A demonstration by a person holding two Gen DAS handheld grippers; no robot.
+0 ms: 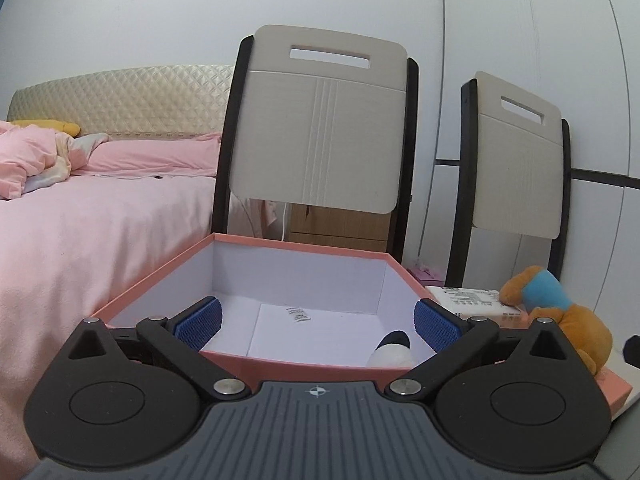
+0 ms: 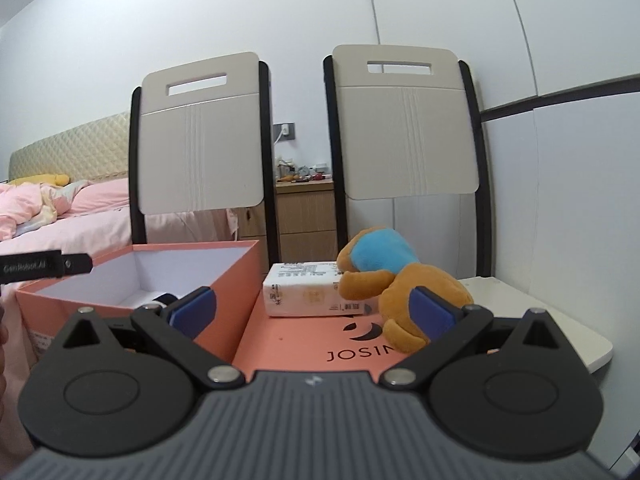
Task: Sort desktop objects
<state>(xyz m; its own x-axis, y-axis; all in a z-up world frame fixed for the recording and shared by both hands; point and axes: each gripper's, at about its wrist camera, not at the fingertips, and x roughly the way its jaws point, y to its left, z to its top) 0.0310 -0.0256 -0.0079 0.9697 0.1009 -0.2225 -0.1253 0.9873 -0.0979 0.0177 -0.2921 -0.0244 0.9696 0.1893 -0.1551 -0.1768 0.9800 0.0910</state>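
Note:
An open pink box (image 1: 304, 366) with a white inside holds a black-and-white plush (image 1: 394, 350) near its front right corner. My left gripper (image 1: 318, 322) is open and empty, over the box's near edge. In the right wrist view the same box (image 2: 224, 280) stands at the left. To its right a white packet (image 2: 304, 294) and an orange plush dog with a blue head (image 2: 400, 280) lie on the pink lid (image 2: 304, 344). My right gripper (image 2: 312, 306) is open and empty, just before the lid, its right pad (image 2: 434, 312) near the dog.
Two chairs with beige backs (image 2: 200, 140) (image 2: 408, 128) stand behind the table. A bed with pink bedding (image 1: 80, 232) is at the left. A wooden nightstand (image 2: 306, 216) is between the chairs. The white table edge (image 2: 560, 332) shows at the right.

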